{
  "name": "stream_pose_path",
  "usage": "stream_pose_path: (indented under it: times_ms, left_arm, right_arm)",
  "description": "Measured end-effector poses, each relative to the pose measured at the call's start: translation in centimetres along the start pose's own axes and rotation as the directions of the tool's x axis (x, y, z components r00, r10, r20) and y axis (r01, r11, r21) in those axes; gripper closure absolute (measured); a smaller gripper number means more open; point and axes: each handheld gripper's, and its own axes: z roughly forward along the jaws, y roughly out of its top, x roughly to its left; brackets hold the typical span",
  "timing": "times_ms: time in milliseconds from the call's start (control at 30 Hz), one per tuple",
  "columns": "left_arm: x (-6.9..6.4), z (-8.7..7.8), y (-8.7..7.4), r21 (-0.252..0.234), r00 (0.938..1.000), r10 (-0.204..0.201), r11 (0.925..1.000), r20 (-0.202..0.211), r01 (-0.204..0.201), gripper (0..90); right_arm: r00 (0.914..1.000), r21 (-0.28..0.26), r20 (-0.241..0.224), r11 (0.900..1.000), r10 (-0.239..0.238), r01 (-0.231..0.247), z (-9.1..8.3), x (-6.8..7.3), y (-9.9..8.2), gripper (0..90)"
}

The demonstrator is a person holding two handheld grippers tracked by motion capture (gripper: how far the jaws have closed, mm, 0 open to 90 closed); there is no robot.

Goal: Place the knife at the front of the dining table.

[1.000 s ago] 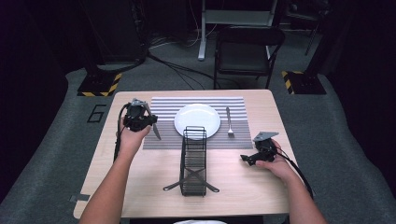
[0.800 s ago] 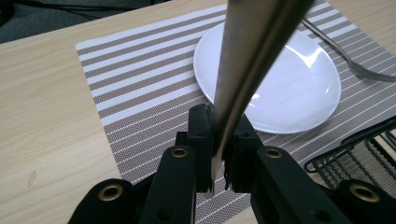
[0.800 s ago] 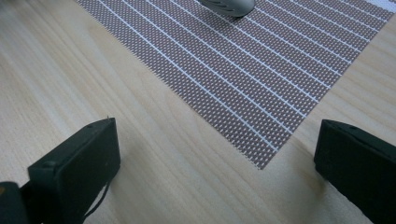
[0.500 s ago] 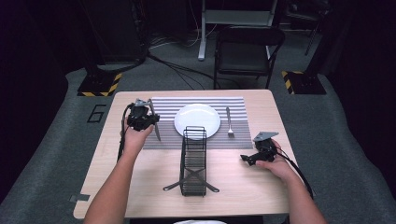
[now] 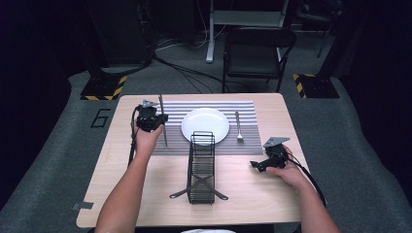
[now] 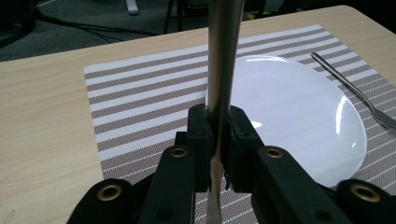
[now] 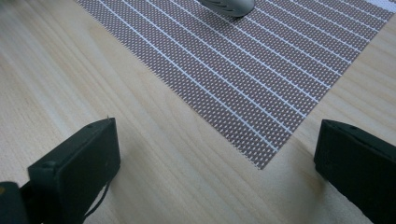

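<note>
So we've got knife (image 6: 223,60) clamped upright in left gripper (image 5: 151,120), plate's (image 5: 205,125) 9 o'clock. Right gripper (image 5: 259,165) wide, idle. Next: lay knife flat on placemat (image 5: 171,143).

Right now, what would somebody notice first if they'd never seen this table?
Probably the white plate in the middle of the striped mat. Next, the left gripper shut on a knife just left of the plate. A black wire rack stands in front of it, and a fork lies at its right.
</note>
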Motion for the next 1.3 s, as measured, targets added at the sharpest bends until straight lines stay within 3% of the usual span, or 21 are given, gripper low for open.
stream_pose_path:
  times_ms: [267,433,767,900,1033,1300]
  left_arm:
    - [0.3,1.3,0.1,-0.012,0.9996,-0.027,0.9996,0.001,0.027,82.3]
    - [0.8,2.2,0.0,-0.037,0.9978,-0.066,0.9971,-0.002,0.066,82.4]
    - [1.4,3.7,-0.5,-0.081,0.9872,-0.155,0.9852,-0.037,0.152,82.5]
    - [1.7,4.5,-0.1,-0.047,0.9847,-0.168,0.9850,-0.046,0.166,82.5]
    - [1.5,5.4,0.1,-0.037,0.9866,-0.145,0.9891,-0.075,0.143,82.6]
    - [2.2,7.1,-0.9,0.010,0.9770,-0.187,0.9818,-0.102,0.189,82.7]
  right_arm:
    - [1.0000,0.000,0.000,1.0000,0.000,0.000,0.0,0.0,0.0,0.0]
    - [1.0000,0.000,0.000,1.0000,0.000,0.000,0.0,0.0,0.0,0.0]
    - [1.0000,-0.002,-0.001,1.0000,-0.002,0.002,0.0,0.0,0.0,0.0]
    - [1.0000,-0.002,-0.001,1.0000,-0.002,0.002,0.0,0.0,0.0,0.0]
    - [1.0000,-0.001,-0.003,1.0000,-0.003,0.003,0.0,0.0,0.0,0.0]
    - [1.0000,-0.002,-0.003,1.0000,-0.003,0.003,0.0,-0.1,0.0,0.0]
